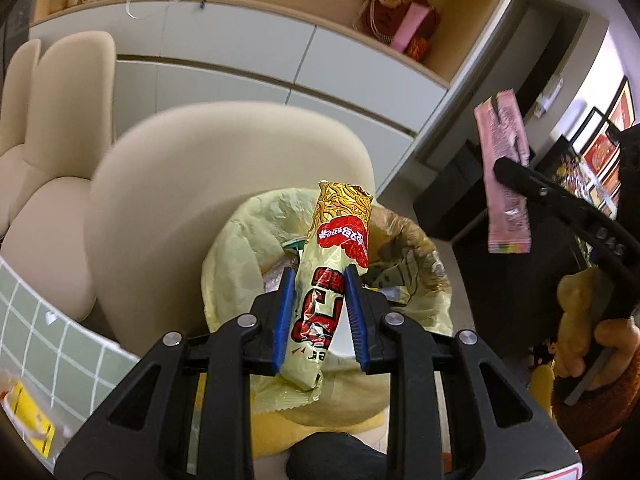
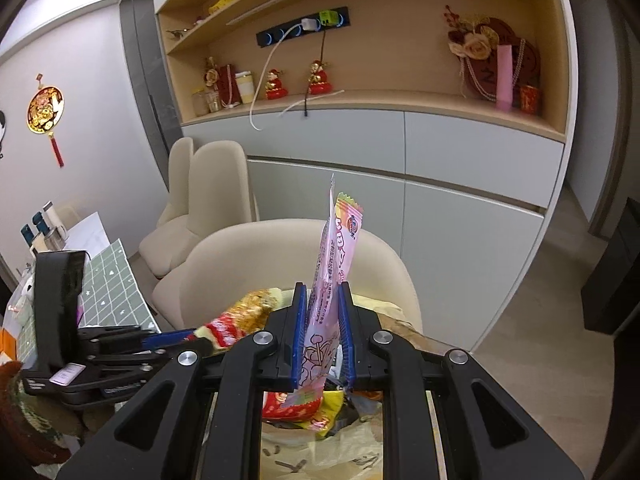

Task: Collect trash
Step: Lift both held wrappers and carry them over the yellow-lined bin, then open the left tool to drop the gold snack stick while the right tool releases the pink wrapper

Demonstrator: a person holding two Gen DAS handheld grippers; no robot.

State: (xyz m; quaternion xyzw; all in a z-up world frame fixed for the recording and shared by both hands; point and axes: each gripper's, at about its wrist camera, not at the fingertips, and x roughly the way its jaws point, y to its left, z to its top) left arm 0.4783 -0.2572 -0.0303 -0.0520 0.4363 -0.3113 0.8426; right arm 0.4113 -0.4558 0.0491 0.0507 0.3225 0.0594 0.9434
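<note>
My left gripper (image 1: 318, 280) is shut on a yellow and red snack wrapper (image 1: 332, 264) and holds it over a bin lined with a yellow bag (image 1: 236, 248). My right gripper (image 2: 323, 298) is shut on a pink wrapper (image 2: 334, 264), upright above the same bin, where several wrappers (image 2: 304, 408) lie. In the left wrist view the pink wrapper (image 1: 505, 176) and the right gripper's black arm show at the right. In the right wrist view the left gripper (image 2: 168, 338) holds the yellow wrapper (image 2: 240, 316) at the left.
A beige round-backed chair (image 1: 224, 160) stands just behind the bin, with another beige chair (image 2: 212, 188) further back. A table with a green checked cloth (image 2: 112, 284) is at the left. White cabinets (image 2: 460, 200) and a shelf with ornaments fill the back.
</note>
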